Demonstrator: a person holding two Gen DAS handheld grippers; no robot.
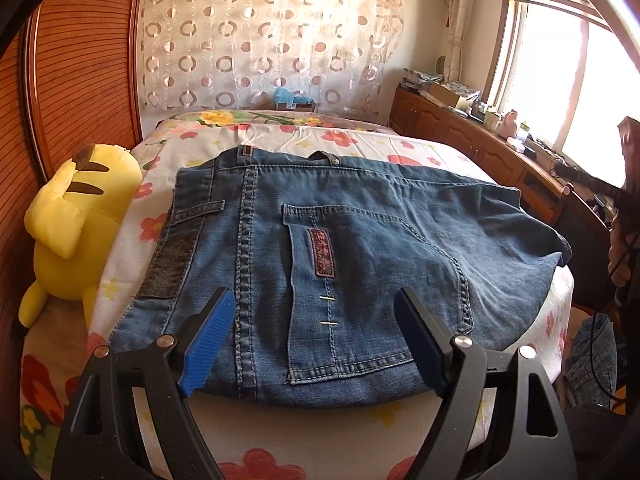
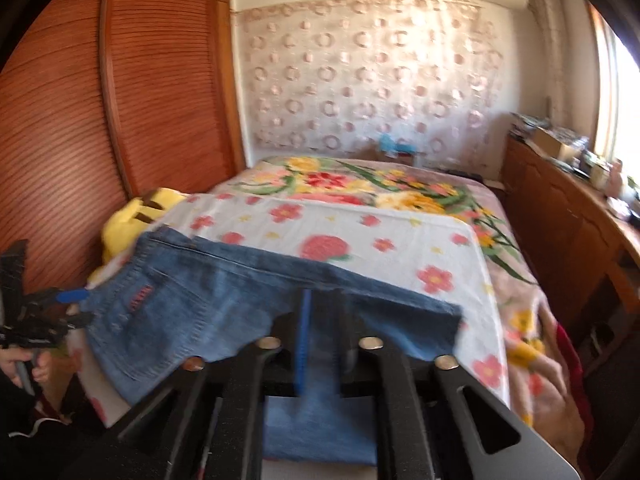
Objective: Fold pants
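On the near end of the flower-printed white bed sheet (image 1: 360, 140) | folded blue denim pants (image 1: 360, 240) are laid flat | left gripper (image 1: 316, 344) is held wide apart above their near edge, nothing clasped | right gripper (image 2: 320, 344): a denim fold is seen between narrowly parted jaws; grip cannot be told | yellow plush toy (image 1: 76, 232) is seen at the sheet's left edge.
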